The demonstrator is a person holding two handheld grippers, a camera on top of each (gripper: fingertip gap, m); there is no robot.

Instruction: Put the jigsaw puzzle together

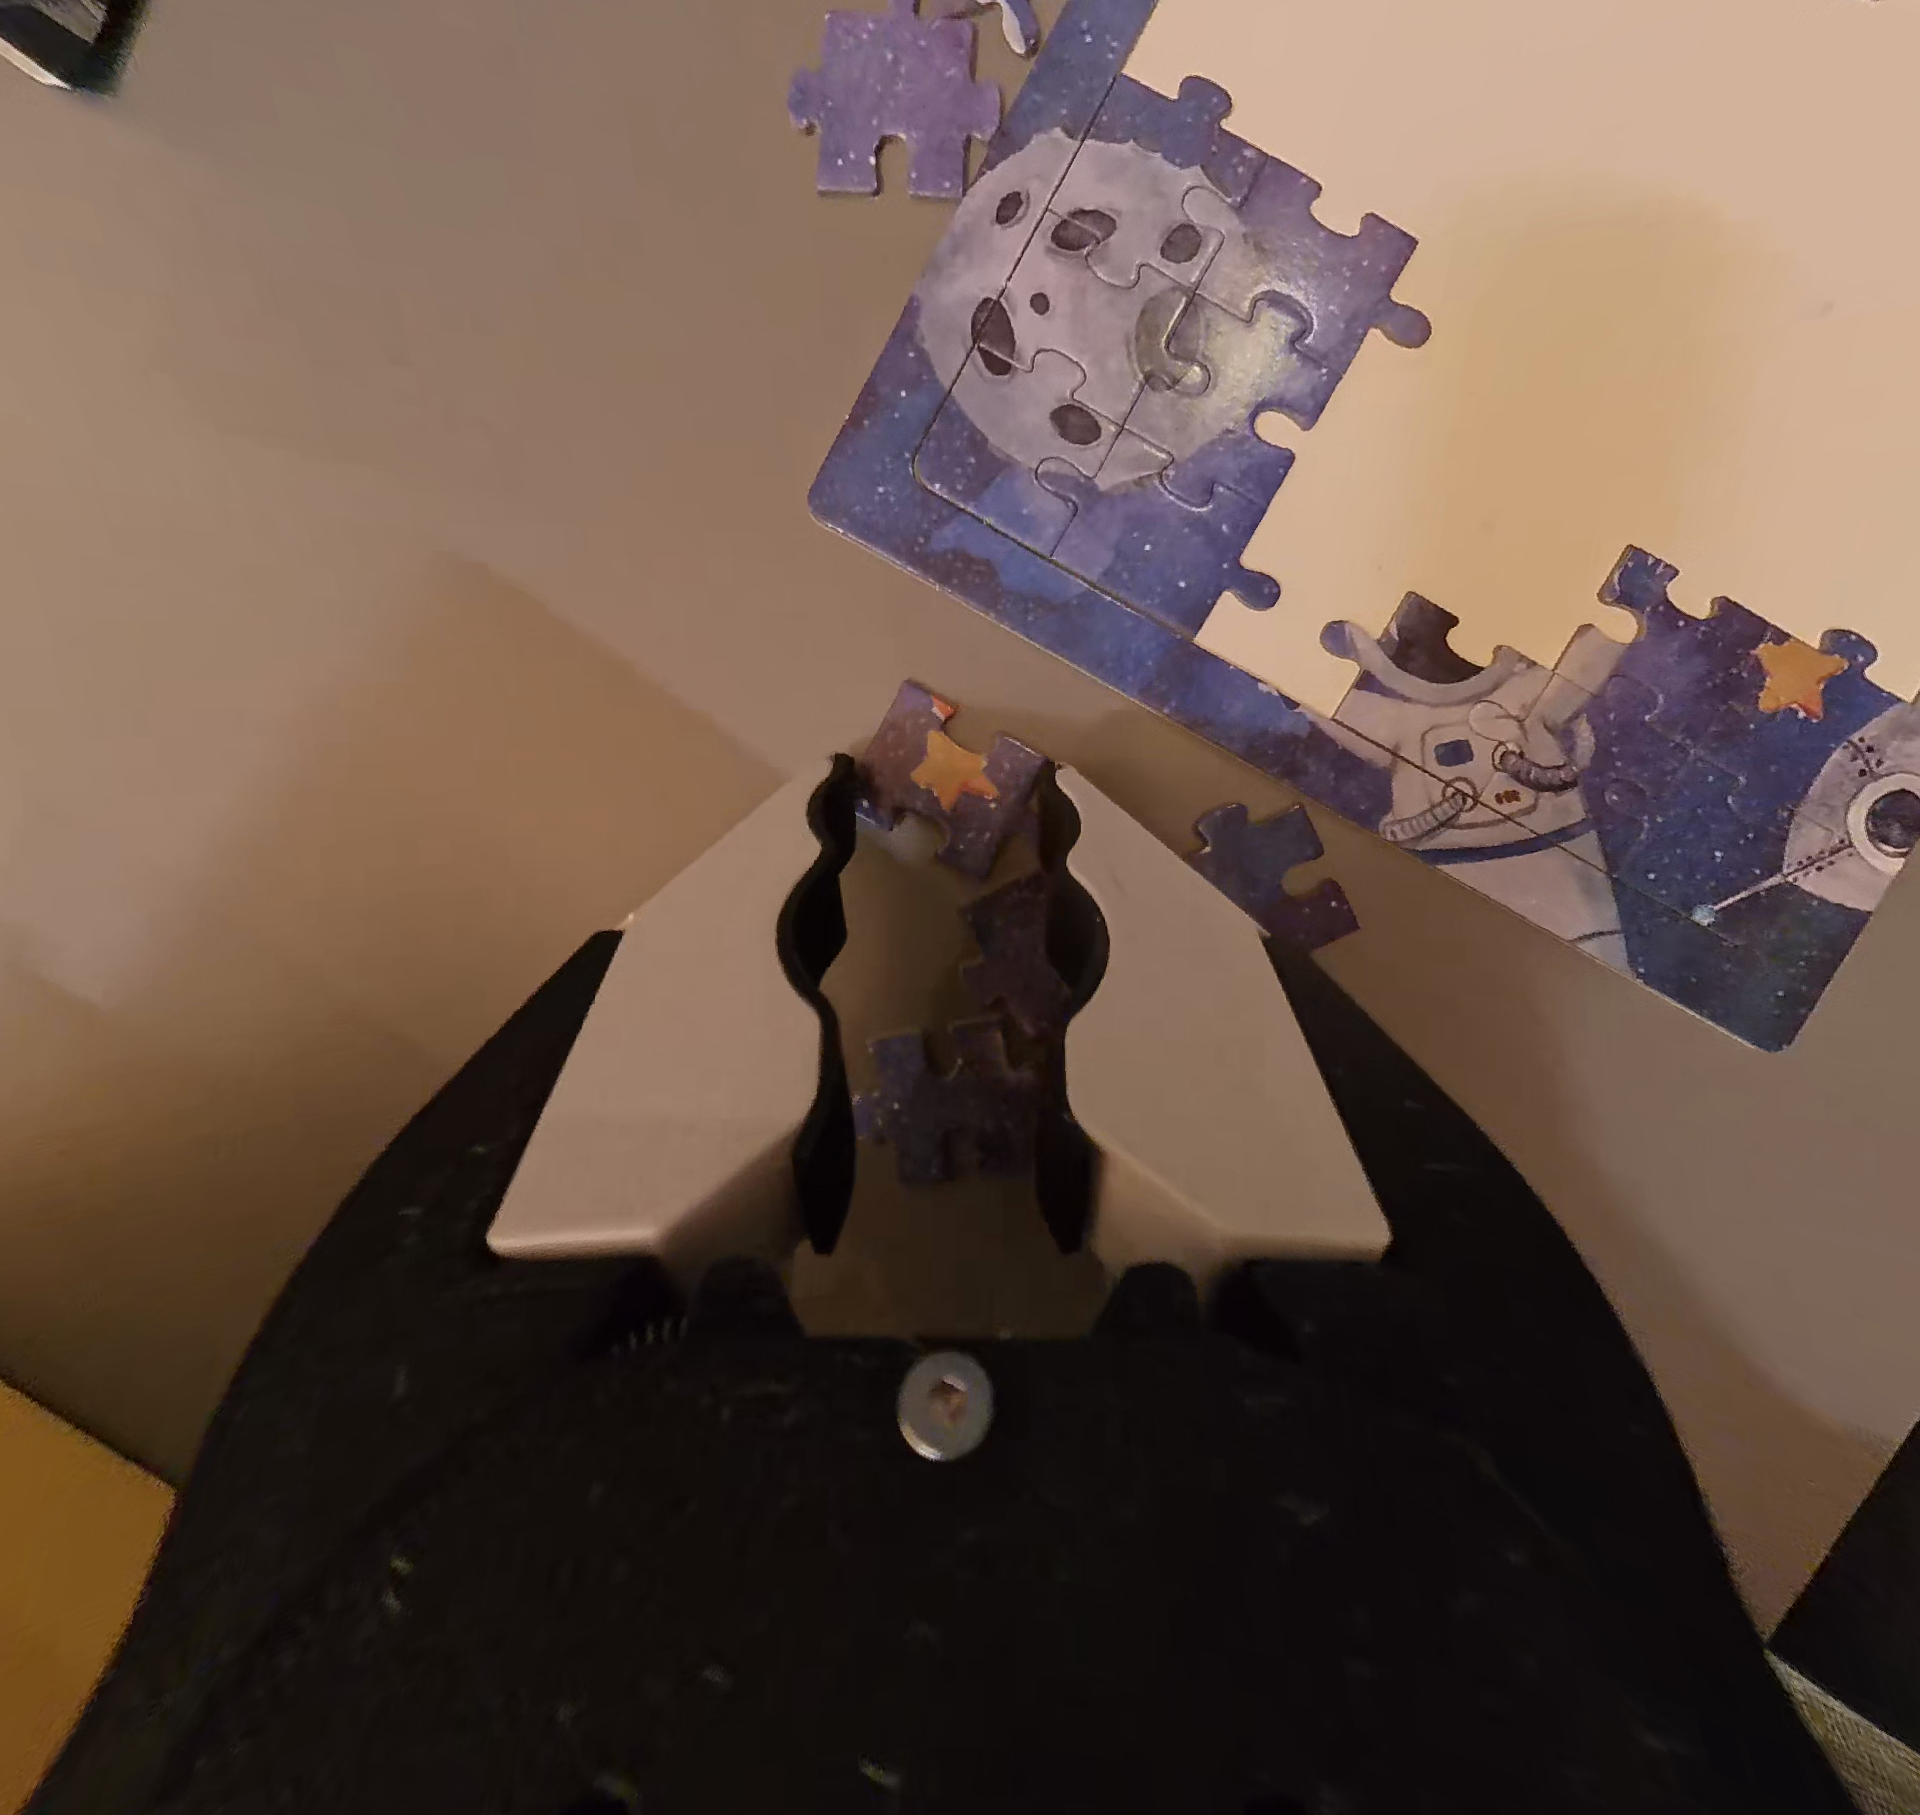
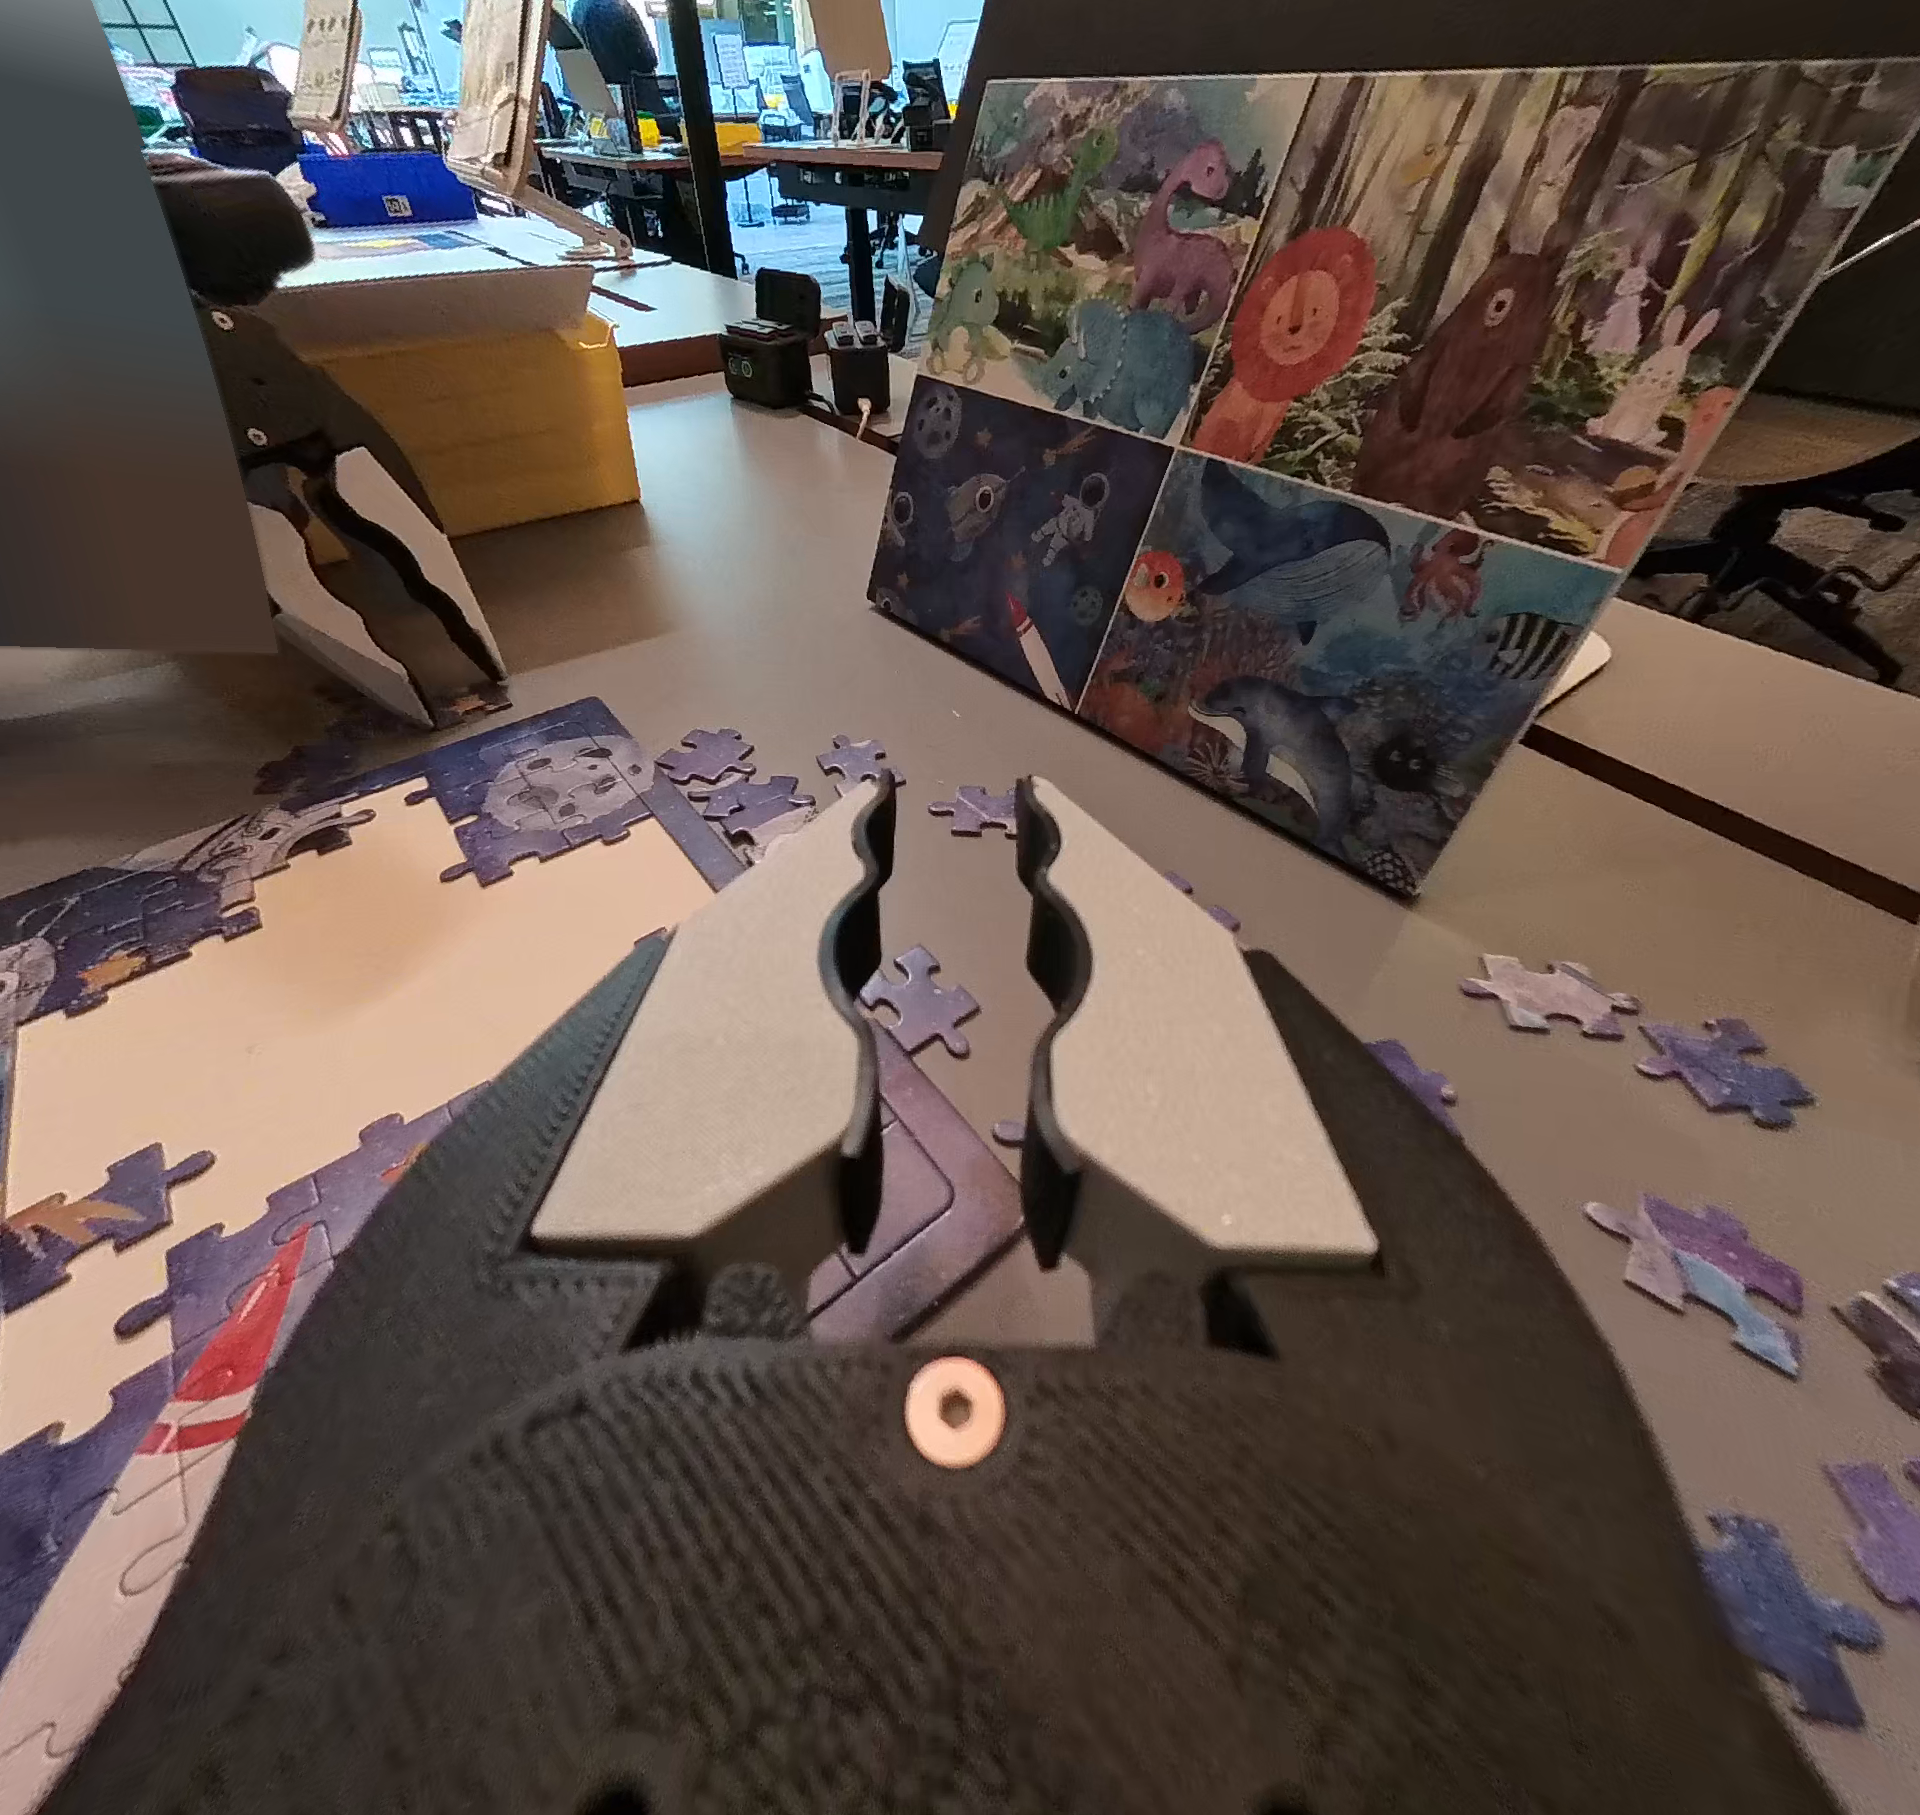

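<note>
My left gripper (image 1: 948,773) is shut on a dark blue puzzle piece with a yellow star (image 1: 956,789), both fingertips against its edges, down at the table just outside the puzzle tray's blue rim (image 1: 1101,612). Two more dark pieces (image 1: 1023,955) (image 1: 945,1100) lie on the table below the fingers. The tray holds a joined moon group (image 1: 1122,311) and an astronaut group (image 1: 1507,757). The right wrist view shows the left gripper (image 2: 442,695) with its tips at the table. My right gripper (image 2: 956,799) is open and empty, above the tray's near corner, over a loose piece (image 2: 920,1007).
Loose pieces lie near the tray (image 1: 1278,872) (image 1: 899,108) and on the grey table to the right (image 2: 1725,1069) (image 2: 1704,1266). A picture box (image 2: 1299,435) stands upright behind. A yellow box (image 2: 499,415) stands at the back left. The tray's bare middle (image 2: 312,986) is cream. One gripper's finger ends stand about 30 centimetres off the other's.
</note>
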